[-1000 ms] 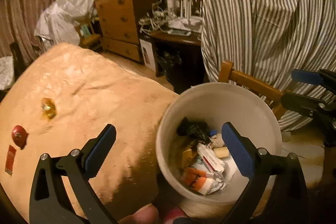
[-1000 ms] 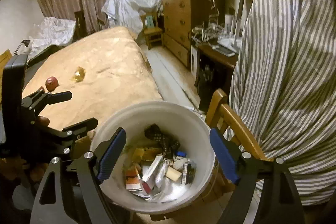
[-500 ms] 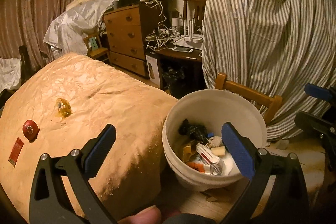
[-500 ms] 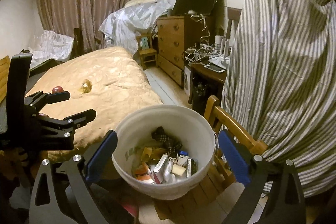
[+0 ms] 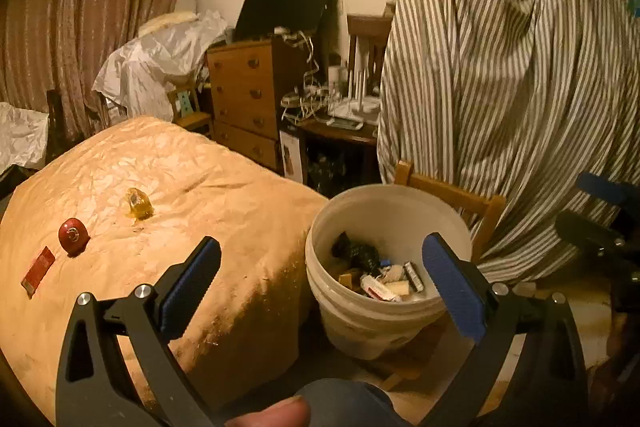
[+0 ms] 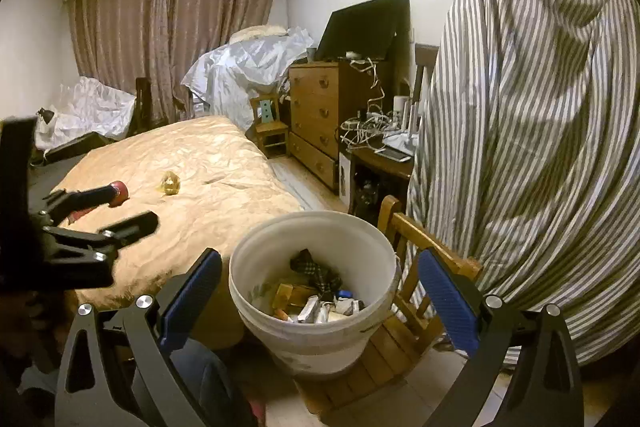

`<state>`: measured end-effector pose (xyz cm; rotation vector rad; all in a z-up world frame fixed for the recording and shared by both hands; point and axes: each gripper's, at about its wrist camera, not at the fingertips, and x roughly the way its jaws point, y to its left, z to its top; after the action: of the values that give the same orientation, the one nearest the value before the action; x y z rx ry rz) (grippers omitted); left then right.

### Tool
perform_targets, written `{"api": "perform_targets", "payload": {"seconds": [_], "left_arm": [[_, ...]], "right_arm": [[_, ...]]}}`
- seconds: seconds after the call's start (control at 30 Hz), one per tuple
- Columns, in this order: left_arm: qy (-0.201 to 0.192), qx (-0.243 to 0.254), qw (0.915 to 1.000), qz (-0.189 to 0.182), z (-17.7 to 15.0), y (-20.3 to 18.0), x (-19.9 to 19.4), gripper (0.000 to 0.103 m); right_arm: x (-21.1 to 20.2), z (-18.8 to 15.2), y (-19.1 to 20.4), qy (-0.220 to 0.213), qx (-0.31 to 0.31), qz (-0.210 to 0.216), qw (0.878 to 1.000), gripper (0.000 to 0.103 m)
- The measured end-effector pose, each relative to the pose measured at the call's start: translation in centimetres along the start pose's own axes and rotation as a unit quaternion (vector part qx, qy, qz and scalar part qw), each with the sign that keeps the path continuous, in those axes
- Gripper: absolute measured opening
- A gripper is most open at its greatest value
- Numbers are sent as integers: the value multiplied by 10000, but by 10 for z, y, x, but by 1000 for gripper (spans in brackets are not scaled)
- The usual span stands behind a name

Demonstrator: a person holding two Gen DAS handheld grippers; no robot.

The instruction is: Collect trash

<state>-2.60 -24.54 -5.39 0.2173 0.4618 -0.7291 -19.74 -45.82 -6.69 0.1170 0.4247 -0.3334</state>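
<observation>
A white bucket (image 5: 360,319) with several pieces of trash stands on a low wooden chair (image 6: 404,343) beside the bed; it shows in the right wrist view too (image 6: 316,339). On the bed's tan cover lie a red round object (image 5: 72,235), a flat red wrapper (image 5: 38,270) and a crumpled yellow wrapper (image 5: 138,203). My left gripper (image 5: 320,285) is open and empty, above and in front of the bucket. My right gripper (image 6: 318,297) is open and empty, framing the bucket from above. The left gripper also shows in the right wrist view (image 6: 116,207).
The bed (image 6: 192,179) fills the left. A wooden dresser (image 5: 248,107), a dark side table with cables (image 5: 332,127) and a small chair (image 6: 272,131) stand behind. A tall shape under striped cloth (image 5: 500,107) rises right of the bucket.
Both grippers have pulled up and back from the bucket, so it looks smaller and lower. More of the bed and room shows. Both jaws stay open.
</observation>
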Motion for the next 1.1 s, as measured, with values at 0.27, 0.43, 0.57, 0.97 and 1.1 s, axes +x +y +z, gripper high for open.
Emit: {"api": "perform_targets", "payload": {"seconds": [0.27,0.43,0.57,0.97,1.1], "left_arm": [[-289,-182,9994,-75,-9,5,-33,97],[-320,-157,9992,-163,-10,-1,-42,97],[-320,-26,9994,-116,-10,-10,-47,97],[-272,102,9995,-107,-5,-20,-47,97],[-241,73,9997,-77,-7,-18,-45,97]], "right_arm": [[-23,-12,1,-118,108,46,9999,98],[-33,-21,0,-80,210,15,9997,98],[-37,-27,-4,-14,322,-43,9995,98],[-34,-28,-8,175,429,78,9989,98],[-31,-26,-9,177,411,79,9990,98]]}}
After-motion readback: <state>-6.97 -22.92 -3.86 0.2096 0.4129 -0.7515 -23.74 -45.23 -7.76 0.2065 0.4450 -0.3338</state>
